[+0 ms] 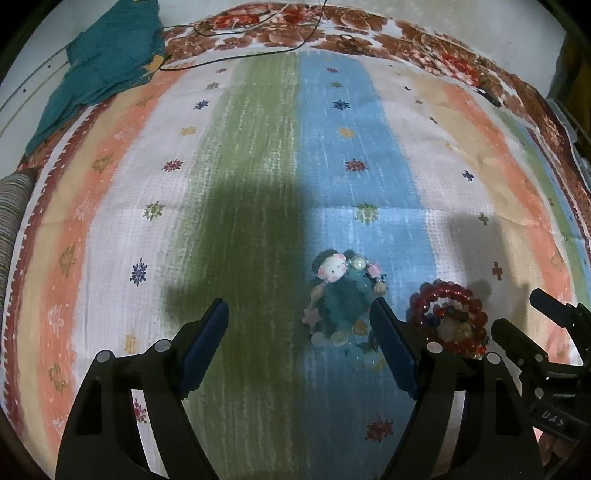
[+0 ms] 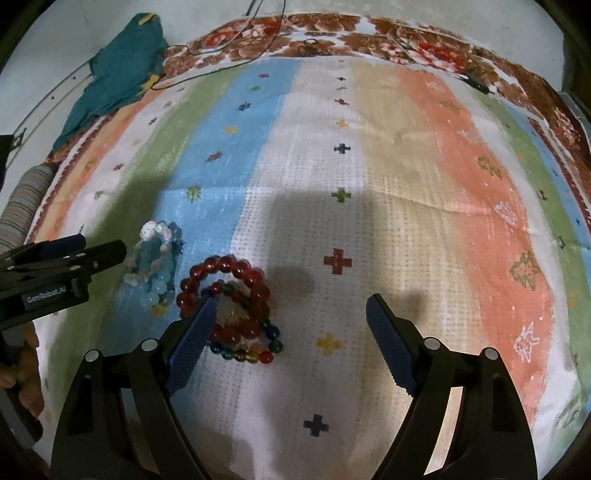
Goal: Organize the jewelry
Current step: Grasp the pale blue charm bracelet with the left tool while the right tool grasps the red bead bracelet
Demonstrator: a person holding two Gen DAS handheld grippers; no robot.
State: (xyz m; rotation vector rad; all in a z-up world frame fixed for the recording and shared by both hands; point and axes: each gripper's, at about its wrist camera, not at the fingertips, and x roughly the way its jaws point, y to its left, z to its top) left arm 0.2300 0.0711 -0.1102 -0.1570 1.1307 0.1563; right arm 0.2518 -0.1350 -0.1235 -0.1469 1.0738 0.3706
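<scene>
In the left wrist view, the left gripper [image 1: 299,317] has its fingers spread wide with nothing clamped between them. The pale blue bead bracelets [image 1: 341,301] lie on the striped cloth [image 1: 258,166] at lower centre, just inside the right-hand finger; the red bead bracelets [image 1: 448,319] sit beside them at lower right. In the right wrist view, the right gripper [image 2: 290,314] also gapes empty, its left-hand finger over the red pile [image 2: 229,295]; a teal garment [image 2: 118,70] lies upper left.

Home: striped bedspread [image 1: 258,147], floral blanket [image 1: 295,33]
</scene>
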